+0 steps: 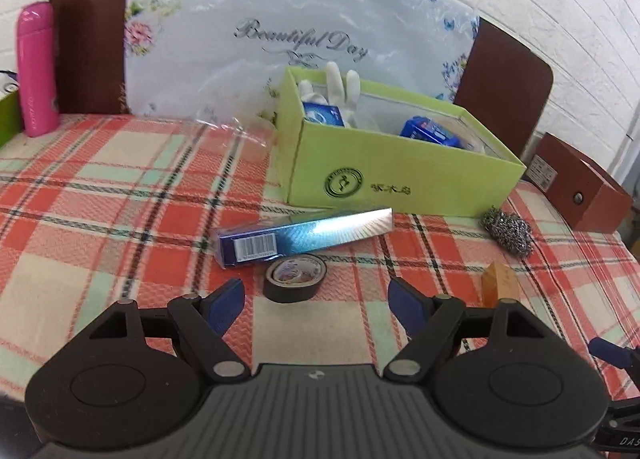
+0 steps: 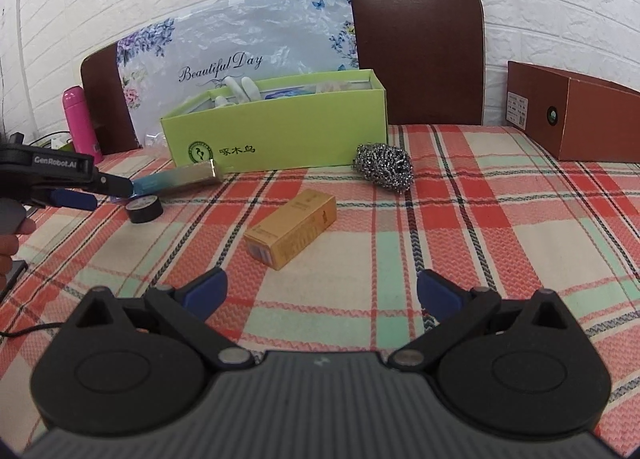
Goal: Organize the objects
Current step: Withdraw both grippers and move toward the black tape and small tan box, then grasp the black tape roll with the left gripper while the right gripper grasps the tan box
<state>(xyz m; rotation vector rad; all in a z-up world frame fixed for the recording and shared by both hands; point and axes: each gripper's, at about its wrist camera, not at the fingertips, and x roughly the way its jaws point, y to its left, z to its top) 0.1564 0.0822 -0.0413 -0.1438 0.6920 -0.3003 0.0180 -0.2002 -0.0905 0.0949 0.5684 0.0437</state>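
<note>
A green open box (image 1: pixel 400 171) (image 2: pixel 280 139) stands on the plaid cloth, holding white gloves (image 1: pixel 338 89) and blue packets (image 1: pixel 430 131). In front of it lie a long blue shiny box (image 1: pixel 304 239) (image 2: pixel 180 179), a black tape roll (image 1: pixel 295 278) (image 2: pixel 145 209), a steel scourer (image 1: pixel 506 230) (image 2: pixel 383 166) and a small orange box (image 1: pixel 498 285) (image 2: pixel 291 227). My left gripper (image 1: pixel 318 305) (image 2: pixel 94 195) hovers open just short of the tape roll. My right gripper (image 2: pixel 322 293) is open, the orange box a little ahead of it.
A pink bottle (image 1: pixel 37 71) (image 2: pixel 78 123) stands at the back left. A brown box (image 1: pixel 580 187) (image 2: pixel 576 115) sits at the right. Brown chair backs and a flowered plastic bag (image 1: pixel 280 27) rise behind the table. A hand (image 2: pixel 8 247) shows at the left edge.
</note>
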